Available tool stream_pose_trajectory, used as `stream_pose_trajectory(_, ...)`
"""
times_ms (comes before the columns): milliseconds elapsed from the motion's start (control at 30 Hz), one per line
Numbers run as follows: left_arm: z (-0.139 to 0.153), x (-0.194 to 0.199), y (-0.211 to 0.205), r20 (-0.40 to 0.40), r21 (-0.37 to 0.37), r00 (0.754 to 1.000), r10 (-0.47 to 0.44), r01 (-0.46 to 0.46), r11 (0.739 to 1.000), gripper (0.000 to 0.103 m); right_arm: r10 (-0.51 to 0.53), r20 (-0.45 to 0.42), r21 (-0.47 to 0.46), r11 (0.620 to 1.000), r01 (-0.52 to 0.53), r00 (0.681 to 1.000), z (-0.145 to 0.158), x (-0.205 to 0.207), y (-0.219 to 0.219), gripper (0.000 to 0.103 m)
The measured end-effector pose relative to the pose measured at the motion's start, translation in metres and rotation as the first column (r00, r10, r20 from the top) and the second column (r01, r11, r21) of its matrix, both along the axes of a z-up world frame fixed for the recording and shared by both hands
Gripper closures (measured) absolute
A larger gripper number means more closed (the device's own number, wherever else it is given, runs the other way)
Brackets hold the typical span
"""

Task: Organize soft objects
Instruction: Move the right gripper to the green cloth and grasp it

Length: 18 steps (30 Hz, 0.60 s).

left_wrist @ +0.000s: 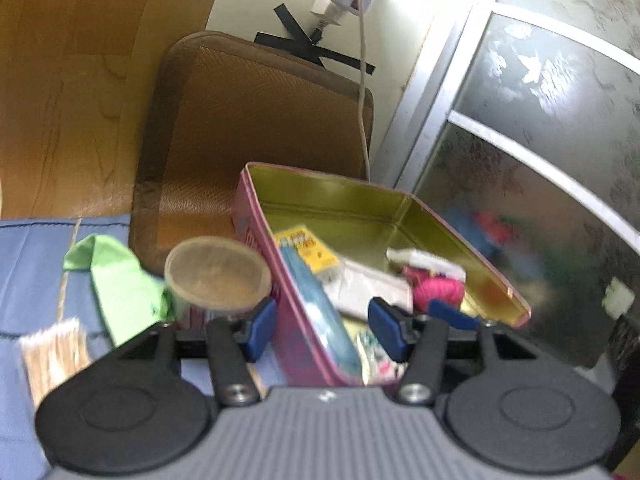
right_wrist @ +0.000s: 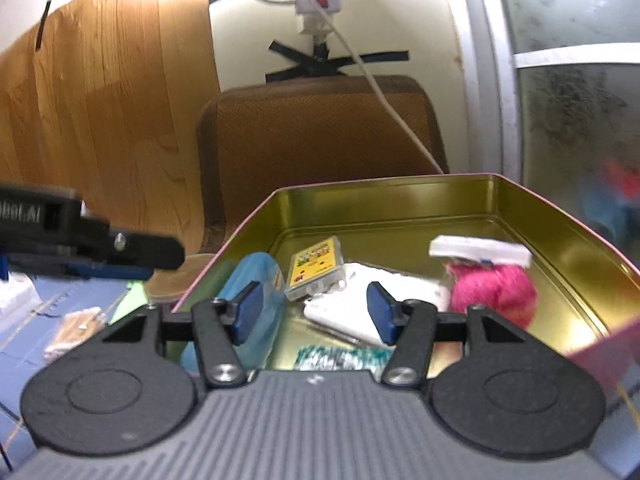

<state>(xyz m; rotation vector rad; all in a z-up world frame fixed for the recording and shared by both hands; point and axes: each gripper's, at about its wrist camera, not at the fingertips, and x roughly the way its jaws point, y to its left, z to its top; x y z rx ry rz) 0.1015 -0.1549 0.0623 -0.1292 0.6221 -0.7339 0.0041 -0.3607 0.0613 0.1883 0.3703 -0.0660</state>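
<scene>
An open pink tin with a gold inside point(left_wrist: 256, 236) point(right_wrist: 400, 200) holds a pink yarn ball point(left_wrist: 436, 290) point(right_wrist: 492, 292), a blue packet point(left_wrist: 316, 312) point(right_wrist: 256, 280), a yellow card pack point(left_wrist: 306, 248) point(right_wrist: 316, 268) and white packets point(right_wrist: 344, 316). My left gripper point(left_wrist: 322, 330) is open and straddles the tin's left wall, one pad outside, one inside. My right gripper point(right_wrist: 316, 316) is open and empty, low over the tin's near end. The left gripper's body point(right_wrist: 80, 240) shows at the left of the right wrist view.
A clear plastic cup point(left_wrist: 218, 272) stands left of the tin. A green cloth point(left_wrist: 120, 284) and a bundle of cotton swabs point(left_wrist: 52, 352) point(right_wrist: 72, 328) lie on the blue bed sheet point(left_wrist: 28, 280). A brown cushion point(left_wrist: 248, 120) point(right_wrist: 320, 140), a hanging white cable point(left_wrist: 362, 80) and a glass door point(left_wrist: 540, 140) lie beyond.
</scene>
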Motion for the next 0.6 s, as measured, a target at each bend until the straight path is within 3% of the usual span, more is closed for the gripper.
stream_pose_trajectory(267,0.002,-0.052,0.001,0.064,0.093,0.997,-0.033,0.027,0.995,0.050,-0.081,0.072,0.085,0.994,0.074,0.994,0.017,-0.056,0.010,0.043)
stream_pose_trajectory(433,-0.004,-0.072,0.016,0.124,0.157,0.992,-0.016,-0.004,0.988,0.048,-0.092,0.046,0.099,0.991,0.087,0.995,0.018,-0.071,0.013,0.043)
stream_pose_trajectory(600,-0.017,-0.070,0.055,0.115,0.154,0.992,0.058,-0.076,0.985,0.046,-0.049,-0.004,0.122,0.991,0.049,0.999,0.012,-0.069,0.024,0.044)
